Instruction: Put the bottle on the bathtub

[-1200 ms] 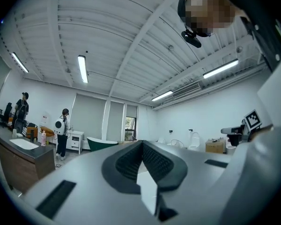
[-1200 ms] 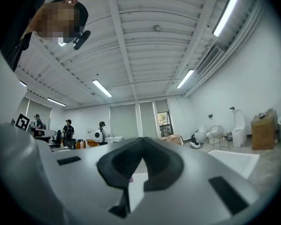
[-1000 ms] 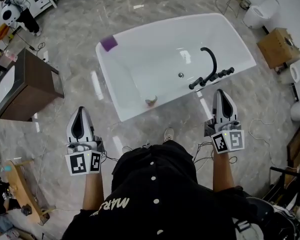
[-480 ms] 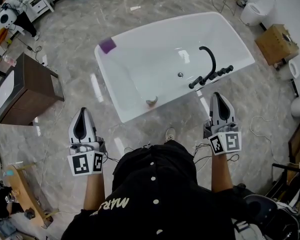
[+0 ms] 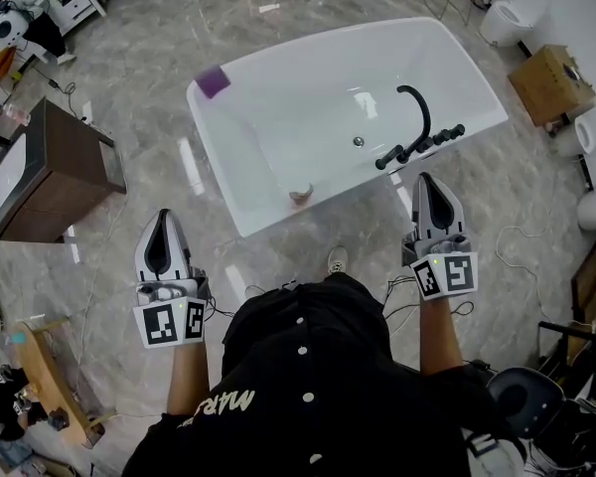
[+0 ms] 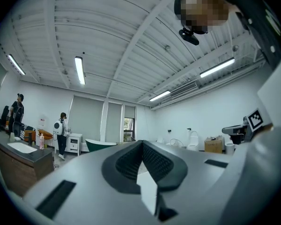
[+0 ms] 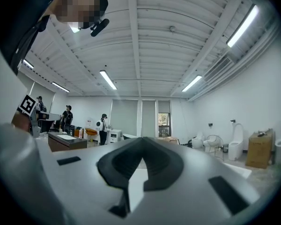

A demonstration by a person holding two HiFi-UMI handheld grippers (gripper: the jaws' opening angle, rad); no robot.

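In the head view the white bathtub (image 5: 278,217) lies on the marble floor ahead of me, with a black faucet (image 5: 415,127) on its right rim. On the tub's far left corner sits a purple object (image 5: 214,80), too blurred to tell whether it is the bottle. Inside the tub, near the front wall, lies a small brownish thing (image 5: 300,195). My left gripper (image 5: 163,217) hangs over the floor short of the tub's left end, shut and empty. Just short of the faucet, my right gripper (image 5: 427,179) is also shut and empty. Both gripper views show closed jaws, left gripper (image 6: 142,143) and right gripper (image 7: 141,153), pointing level across the room.
A brown vanity cabinet (image 5: 65,172) stands at the left. A cardboard box (image 5: 551,87) and toilets (image 5: 512,18) are at the right. Cables (image 5: 517,251) trail on the floor by the right gripper. Wooden gear (image 5: 45,381) sits at the lower left. People (image 7: 103,125) stand far off.
Both grippers stay shut and close to where they were. The head view has shifted slightly, so the tub sits a little higher in the picture.
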